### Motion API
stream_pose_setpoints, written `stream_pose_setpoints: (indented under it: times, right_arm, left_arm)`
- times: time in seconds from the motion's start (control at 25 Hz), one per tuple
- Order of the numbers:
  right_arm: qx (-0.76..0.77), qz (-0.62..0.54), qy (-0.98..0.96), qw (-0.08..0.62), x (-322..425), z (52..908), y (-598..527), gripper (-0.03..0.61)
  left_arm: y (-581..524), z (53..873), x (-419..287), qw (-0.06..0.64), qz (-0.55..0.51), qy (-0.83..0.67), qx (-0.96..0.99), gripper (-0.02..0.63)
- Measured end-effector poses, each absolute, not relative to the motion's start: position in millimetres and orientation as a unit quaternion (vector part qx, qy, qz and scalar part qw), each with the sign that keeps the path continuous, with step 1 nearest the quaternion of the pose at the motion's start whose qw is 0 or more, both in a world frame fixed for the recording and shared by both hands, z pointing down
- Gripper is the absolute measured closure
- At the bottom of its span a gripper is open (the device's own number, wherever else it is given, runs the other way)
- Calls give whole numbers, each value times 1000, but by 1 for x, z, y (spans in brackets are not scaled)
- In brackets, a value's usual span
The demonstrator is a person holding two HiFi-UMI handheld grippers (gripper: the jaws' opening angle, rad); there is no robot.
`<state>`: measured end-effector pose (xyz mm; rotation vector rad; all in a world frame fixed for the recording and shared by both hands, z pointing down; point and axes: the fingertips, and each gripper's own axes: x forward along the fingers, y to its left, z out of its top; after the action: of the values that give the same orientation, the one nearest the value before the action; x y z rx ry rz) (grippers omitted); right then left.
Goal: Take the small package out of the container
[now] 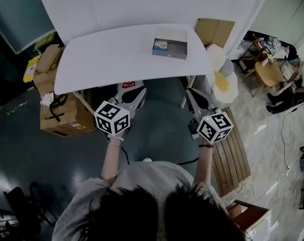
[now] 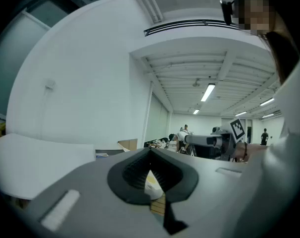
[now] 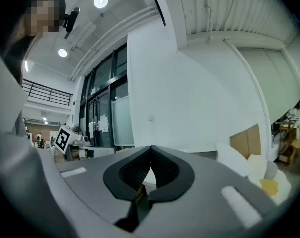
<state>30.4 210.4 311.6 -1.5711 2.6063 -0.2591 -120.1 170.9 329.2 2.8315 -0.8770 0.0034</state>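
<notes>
Holding the left gripper and right gripper level, short of the worktop, jaws clenched on nothing, and sizing up the small package in the container at its far right: likely light, stiff, best pinched across its short sides.

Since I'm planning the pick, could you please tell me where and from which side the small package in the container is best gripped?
Probably from above: the small package lies flat at the left end of the open-topped container, whose walls would block a level approach. Pinch it across two opposite edges.
</notes>
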Motion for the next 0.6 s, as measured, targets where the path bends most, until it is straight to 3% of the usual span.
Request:
stream_pose_setpoints:
  times: [0.6]
  right_arm:
    - [-510, -90, 854, 46, 44, 315, 200, 565]
  left_arm:
    - [161, 331, -103, 90, -2, -296, 951, 624]
